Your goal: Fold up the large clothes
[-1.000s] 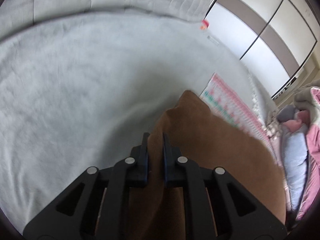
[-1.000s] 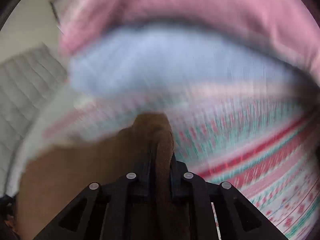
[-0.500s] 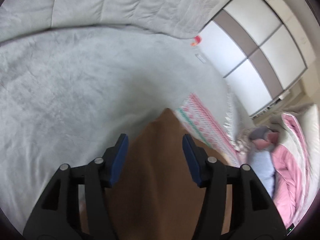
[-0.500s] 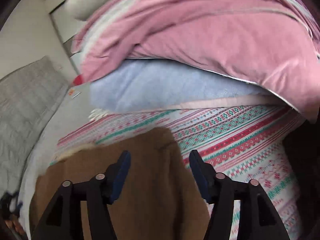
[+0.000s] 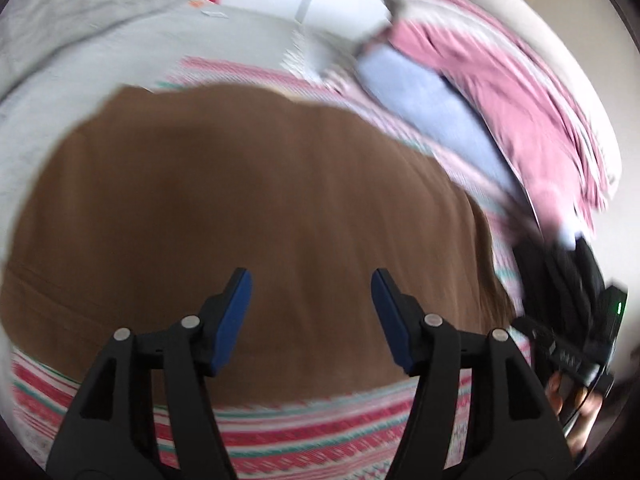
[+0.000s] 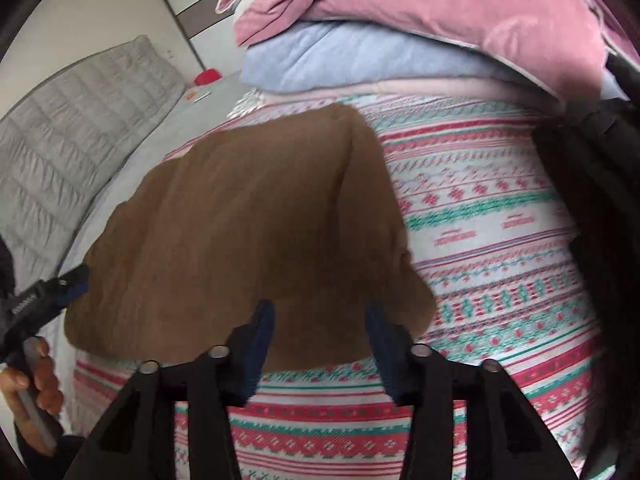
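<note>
A brown garment [image 5: 248,208] lies folded and flat on a pink, red and green patterned blanket [image 5: 304,432]; it also shows in the right wrist view [image 6: 248,224]. My left gripper [image 5: 311,292] is open and empty, above the garment's near edge. My right gripper [image 6: 320,320] is open and empty, over the garment's near right corner. The left gripper also shows at the left edge of the right wrist view [image 6: 60,284], held in a hand. The patterned blanket fills the right of that view [image 6: 492,240].
A pile of pink and light blue bedding [image 6: 420,28] lies beyond the garment, also in the left wrist view [image 5: 500,112]. A grey quilted cover [image 6: 80,128] lies to the left. A small red object [image 6: 207,76] sits by the far wall.
Both grippers were shut on the brown garment a second ago. They have opened, let it go and pulled back. The garment now lies flat on the blanket.
</note>
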Tool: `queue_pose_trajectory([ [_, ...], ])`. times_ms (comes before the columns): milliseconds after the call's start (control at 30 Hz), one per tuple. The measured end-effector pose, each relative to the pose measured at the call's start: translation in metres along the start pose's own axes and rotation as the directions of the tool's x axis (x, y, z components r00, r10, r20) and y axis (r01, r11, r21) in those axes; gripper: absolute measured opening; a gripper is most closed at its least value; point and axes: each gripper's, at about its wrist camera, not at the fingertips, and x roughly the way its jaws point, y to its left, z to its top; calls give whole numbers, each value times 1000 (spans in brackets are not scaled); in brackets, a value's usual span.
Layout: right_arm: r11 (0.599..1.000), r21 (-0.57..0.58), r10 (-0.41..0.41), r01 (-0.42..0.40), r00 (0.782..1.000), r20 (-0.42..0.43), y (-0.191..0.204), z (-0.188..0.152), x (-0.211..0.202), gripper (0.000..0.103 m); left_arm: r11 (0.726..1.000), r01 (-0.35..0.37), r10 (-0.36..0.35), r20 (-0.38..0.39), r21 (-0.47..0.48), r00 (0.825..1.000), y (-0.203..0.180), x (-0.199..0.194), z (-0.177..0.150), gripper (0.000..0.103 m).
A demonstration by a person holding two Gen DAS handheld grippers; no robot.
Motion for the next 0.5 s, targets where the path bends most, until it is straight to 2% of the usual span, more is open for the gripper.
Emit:
queue_pose_trajectory([
  [67, 998, -57, -7, 7, 1000, 3, 12, 0, 6, 42, 999, 15, -13, -44, 38, 999, -13, 11, -8, 63],
  [200, 992, -128, -29, 23, 998, -48, 36, 1, 31, 42, 991, -58, 66, -62, 119, 996, -27, 26, -20, 63],
  [333, 972, -205, -138, 117, 986, -91, 50, 5, 66, 42, 985, -132, 141, -79, 108, 987, -17, 48, -22, 63],
  [500, 970, -204, -160, 132, 979, -128, 50, 12, 95, 41, 983, -170, 175, -61, 72, 983, -9, 64, -15, 63],
])
